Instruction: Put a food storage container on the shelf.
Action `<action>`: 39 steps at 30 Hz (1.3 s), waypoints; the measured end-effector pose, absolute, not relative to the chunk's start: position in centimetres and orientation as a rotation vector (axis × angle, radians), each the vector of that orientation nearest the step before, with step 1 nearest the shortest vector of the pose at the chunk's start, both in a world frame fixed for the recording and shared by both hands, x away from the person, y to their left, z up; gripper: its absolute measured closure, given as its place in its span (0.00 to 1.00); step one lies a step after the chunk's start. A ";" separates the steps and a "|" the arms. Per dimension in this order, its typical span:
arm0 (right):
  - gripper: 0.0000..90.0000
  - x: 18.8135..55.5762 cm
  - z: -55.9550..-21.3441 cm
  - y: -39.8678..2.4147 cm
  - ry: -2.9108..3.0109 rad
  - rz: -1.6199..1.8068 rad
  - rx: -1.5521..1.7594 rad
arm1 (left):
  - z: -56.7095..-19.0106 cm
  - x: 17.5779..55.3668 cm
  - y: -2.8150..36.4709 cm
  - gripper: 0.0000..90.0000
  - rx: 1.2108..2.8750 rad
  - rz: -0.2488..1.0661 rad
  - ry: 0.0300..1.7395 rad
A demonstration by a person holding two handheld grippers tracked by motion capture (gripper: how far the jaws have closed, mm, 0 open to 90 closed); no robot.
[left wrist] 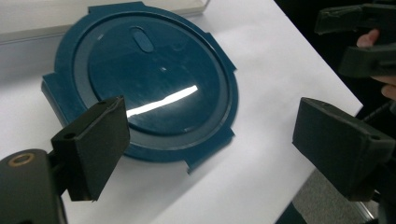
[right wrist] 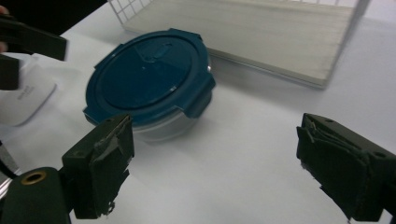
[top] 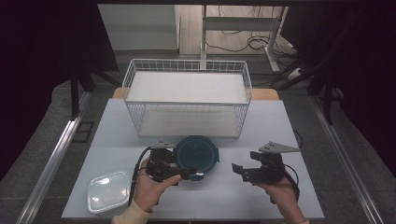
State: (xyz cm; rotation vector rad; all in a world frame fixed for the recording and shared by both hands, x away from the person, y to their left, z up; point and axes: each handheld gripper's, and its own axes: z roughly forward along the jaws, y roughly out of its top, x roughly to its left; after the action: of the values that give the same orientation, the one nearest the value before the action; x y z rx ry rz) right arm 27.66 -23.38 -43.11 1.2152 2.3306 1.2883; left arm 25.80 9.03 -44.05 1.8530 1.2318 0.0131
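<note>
Left gripper (top: 194,176) hovers at the round blue-lidded container's (top: 197,154) seven o'clock edge, jaws spread wide, gripping nothing. Right gripper (top: 237,169) waits at its three o'clock, equally wide and empty. Container sits mid-table (top: 261,196), with the wire basket (top: 187,100) at its twelve.

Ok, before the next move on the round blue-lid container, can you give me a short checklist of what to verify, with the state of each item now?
1. Left gripper open, nothing between its jaws: ok.
2. Right gripper open and empty: ok.
3. Blue lid sits on the round container, latch tabs folded down: ok for the side facing the right gripper; the other tabs, cannot tell.
4. Container stands flat on the table, apart from the wire basket: ok.
5. Left gripper aligned on the lid rim: not ok, one jaw hangs over the lid, the other over bare table.
6. Square white-lid container out of the way: ok.
</note>
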 end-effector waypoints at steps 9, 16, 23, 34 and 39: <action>0.11 29.3 -43.9 -21.6 2.385 1.297 1.251 | -45.2 28.0 9.4 0.09 1.830 -0.043 1.293; 0.09 31.1 -44.9 -20.1 2.432 1.338 1.330 | -45.7 29.2 9.5 0.08 1.803 -0.079 1.327; 0.08 32.4 -45.8 -19.0 2.464 1.343 1.392 | -46.8 30.2 9.8 0.08 1.767 -0.098 1.369; 0.07 33.4 -46.7 -18.5 2.477 1.348 1.451 | -46.6 30.0 10.8 0.09 1.746 -0.030 1.407; 0.06 33.4 -46.9 -18.3 2.486 1.345 1.458 | -46.8 30.2 10.7 0.07 1.753 -0.034 1.427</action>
State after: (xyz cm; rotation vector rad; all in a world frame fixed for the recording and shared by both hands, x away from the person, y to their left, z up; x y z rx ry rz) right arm 33.42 -18.30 -46.91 1.4584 2.4865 1.3455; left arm 30.22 10.70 -46.80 1.7530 1.4267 -0.0339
